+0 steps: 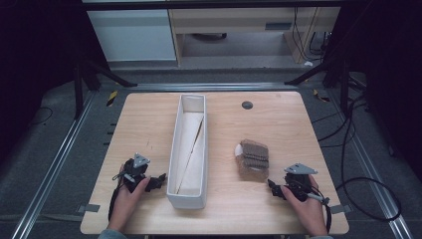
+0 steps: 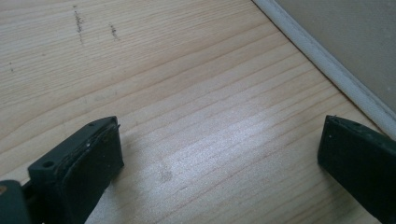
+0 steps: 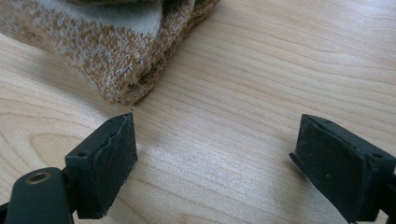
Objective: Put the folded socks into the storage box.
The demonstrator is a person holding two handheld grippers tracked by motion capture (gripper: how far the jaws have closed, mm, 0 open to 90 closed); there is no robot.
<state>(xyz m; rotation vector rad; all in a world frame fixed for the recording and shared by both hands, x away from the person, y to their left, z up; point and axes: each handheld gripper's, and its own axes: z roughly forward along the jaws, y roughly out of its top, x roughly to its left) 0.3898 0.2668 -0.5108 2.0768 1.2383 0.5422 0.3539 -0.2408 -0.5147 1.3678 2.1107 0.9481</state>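
Note:
A folded brown and white knitted cloth [image 1: 253, 158] lies on the wooden table [image 1: 278, 124], right of a long white box [image 1: 189, 149]. My right gripper [image 1: 275, 188] rests on the table just in front of the cloth, open, with nothing between its jaws; in the right gripper view the cloth's corner [image 3: 121, 70] lies just beyond the left fingertip [image 3: 109, 158]. My left gripper [image 1: 158, 182] sits near the box's front left side, open and empty. The left gripper view has the box's wall [image 2: 336, 51] at upper right.
A small grey round cap [image 1: 247, 105] is set in the table at the back. Black frame legs [image 1: 79, 84] stand behind the table's corners. Cables [image 1: 358, 164] trail on the floor at right. A light lining lies inside the box.

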